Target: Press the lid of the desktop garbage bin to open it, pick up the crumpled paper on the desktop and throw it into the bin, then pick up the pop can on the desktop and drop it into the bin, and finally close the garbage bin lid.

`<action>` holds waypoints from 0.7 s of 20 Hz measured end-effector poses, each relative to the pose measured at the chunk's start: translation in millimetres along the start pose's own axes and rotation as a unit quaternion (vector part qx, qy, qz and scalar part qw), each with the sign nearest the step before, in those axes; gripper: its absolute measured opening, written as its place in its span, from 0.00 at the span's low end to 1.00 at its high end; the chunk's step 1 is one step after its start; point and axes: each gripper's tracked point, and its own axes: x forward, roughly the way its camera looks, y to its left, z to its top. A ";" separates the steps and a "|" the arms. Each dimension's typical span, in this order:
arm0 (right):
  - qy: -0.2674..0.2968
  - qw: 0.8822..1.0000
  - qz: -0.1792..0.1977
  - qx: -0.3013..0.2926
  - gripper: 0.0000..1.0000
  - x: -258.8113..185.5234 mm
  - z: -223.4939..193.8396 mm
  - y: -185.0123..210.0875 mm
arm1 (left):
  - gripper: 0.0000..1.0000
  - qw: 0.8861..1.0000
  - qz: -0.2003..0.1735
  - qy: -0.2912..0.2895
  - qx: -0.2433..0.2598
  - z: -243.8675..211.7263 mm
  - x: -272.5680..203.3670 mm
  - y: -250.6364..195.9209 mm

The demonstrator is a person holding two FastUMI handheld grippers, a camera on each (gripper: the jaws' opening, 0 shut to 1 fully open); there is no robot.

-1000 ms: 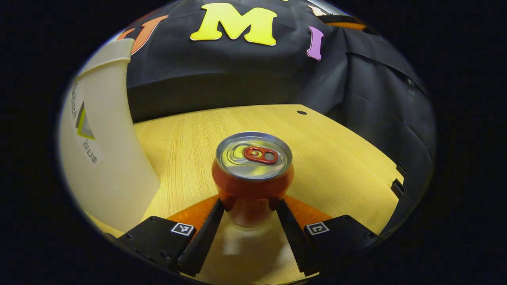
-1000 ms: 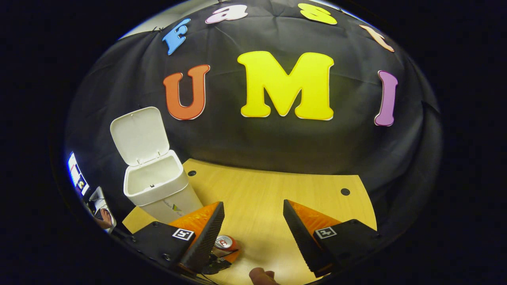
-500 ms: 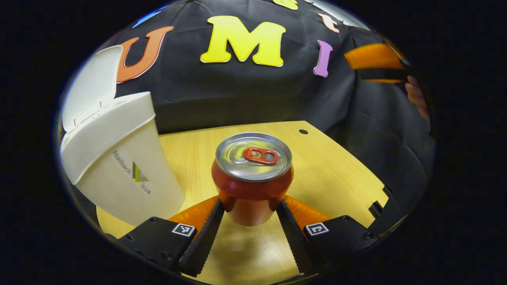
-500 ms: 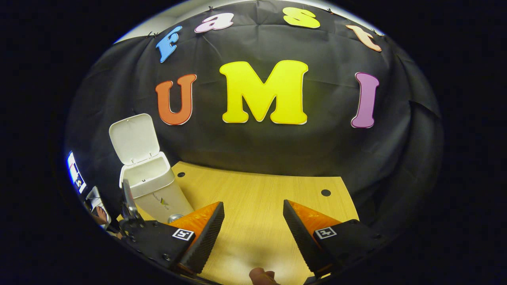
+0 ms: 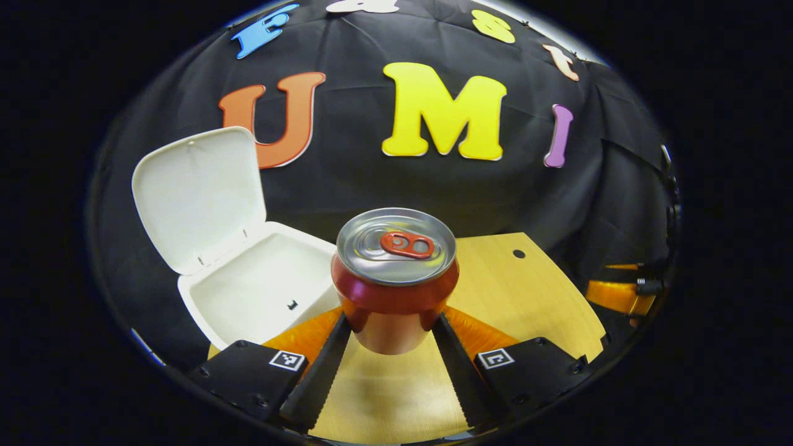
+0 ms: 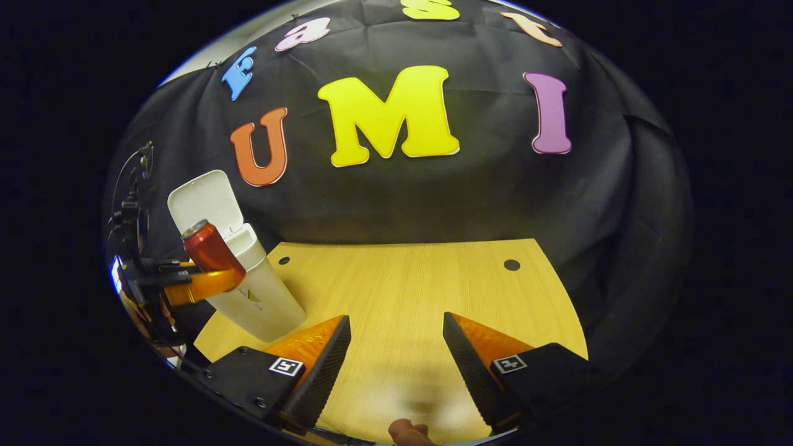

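Mostly pale wooden desktop (image 6: 409, 297) filled the right gripper view. White plastic garbage bin (image 5: 260, 291) stood at its left end, hinged lid (image 5: 195, 195) up. Red aluminium pop can (image 5: 394, 279) sat upright between the left gripper (image 5: 391, 322) fingers, both pressing its sides, held beside the bin's open mouth. Right gripper (image 6: 396, 341) hung wide apart over the desktop, holding nothing.

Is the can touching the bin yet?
Apart. In the right gripper view the pop can, clamped in the left gripper, hangs beside the bin, clear of its rim.
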 end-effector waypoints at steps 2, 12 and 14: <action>0.005 1.000 -0.002 0.000 0.95 1.4 -8.6 -5.5 | 0.86 1.000 0.014 -0.012 -0.018 17.9 -1.4 11.9; 0.024 0.999 -0.022 0.005 0.96 4.6 -28.5 -20.3 | 0.85 0.989 0.136 -0.023 -0.047 36.8 20.2 100.2; 0.032 0.999 -0.028 0.006 0.93 5.5 -33.4 -23.8 | 0.85 0.984 0.166 -0.020 -0.054 35.2 18.9 122.9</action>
